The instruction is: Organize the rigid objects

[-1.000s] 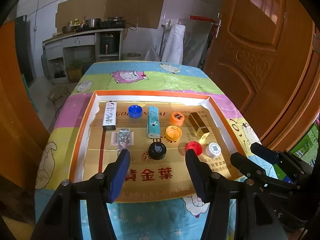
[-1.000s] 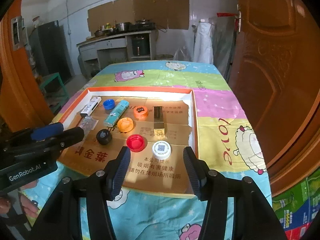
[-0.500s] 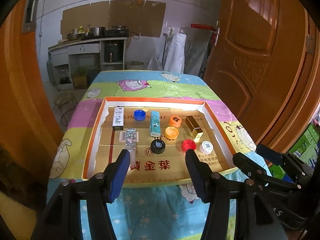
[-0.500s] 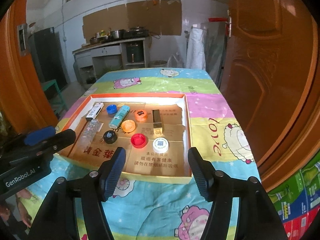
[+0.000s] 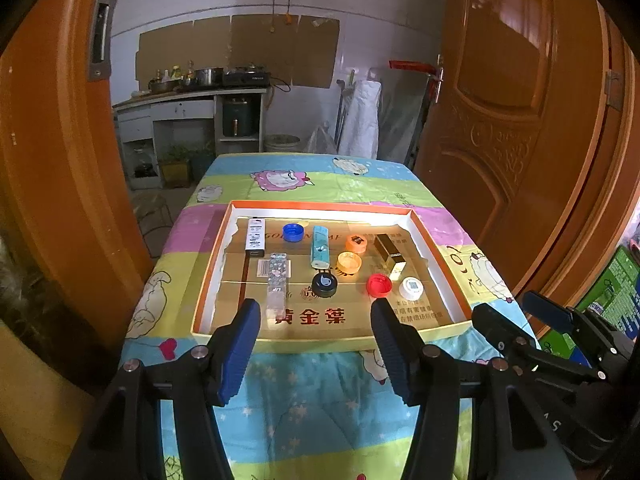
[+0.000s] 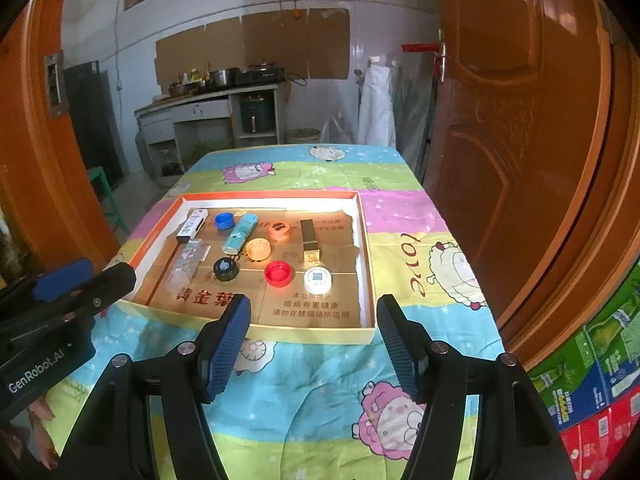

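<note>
Right wrist view: hand-held gripper [image 6: 314, 336] gapes empty, short of the tray [image 6: 362, 240].

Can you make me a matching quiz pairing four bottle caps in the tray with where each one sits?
Caps:
1. blue cap
2. red cap
3. white cap
4. black cap

Places:
A. just right of the red cap, near the tray's front right
B. back row, between the white lighter and the teal lighter
C. front of the teal lighter's near end
D. between the black and white caps

Pairs: 1-B, 2-D, 3-A, 4-C
</note>
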`<control>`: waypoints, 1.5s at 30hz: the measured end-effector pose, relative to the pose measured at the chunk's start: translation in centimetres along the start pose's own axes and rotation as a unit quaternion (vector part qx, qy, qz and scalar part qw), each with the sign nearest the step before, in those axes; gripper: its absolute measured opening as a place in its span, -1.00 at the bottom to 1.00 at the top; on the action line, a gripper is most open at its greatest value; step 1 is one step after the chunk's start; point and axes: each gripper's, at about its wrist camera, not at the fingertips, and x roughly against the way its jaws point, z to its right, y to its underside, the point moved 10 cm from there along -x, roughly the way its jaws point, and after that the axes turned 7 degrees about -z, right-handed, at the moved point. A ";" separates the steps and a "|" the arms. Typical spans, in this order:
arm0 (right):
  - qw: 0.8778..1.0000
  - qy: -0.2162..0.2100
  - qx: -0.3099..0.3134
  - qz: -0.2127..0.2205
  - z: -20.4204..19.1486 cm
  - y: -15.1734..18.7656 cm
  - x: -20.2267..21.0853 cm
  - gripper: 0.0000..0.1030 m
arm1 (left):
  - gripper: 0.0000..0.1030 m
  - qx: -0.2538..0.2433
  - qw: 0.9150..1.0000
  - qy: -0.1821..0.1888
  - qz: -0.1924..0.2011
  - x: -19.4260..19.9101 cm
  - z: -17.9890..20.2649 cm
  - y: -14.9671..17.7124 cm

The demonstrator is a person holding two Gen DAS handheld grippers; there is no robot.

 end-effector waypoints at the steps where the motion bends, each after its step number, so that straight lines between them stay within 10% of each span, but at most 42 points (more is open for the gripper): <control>1: 1.000 0.001 0.001 0.001 -0.1 0.1 0.1 0.31 | 0.11 0.000 1.000 -0.001 0.000 0.2 0.0 0.1; 20: 1.000 0.006 0.003 0.025 -1.3 1.2 4.1 0.31 | 0.11 0.011 0.996 -0.077 0.037 5.4 -1.0 2.0; 45: 0.999 0.027 0.003 0.032 -1.6 2.9 7.7 0.31 | 0.10 0.008 0.996 -0.075 0.042 8.0 0.3 3.1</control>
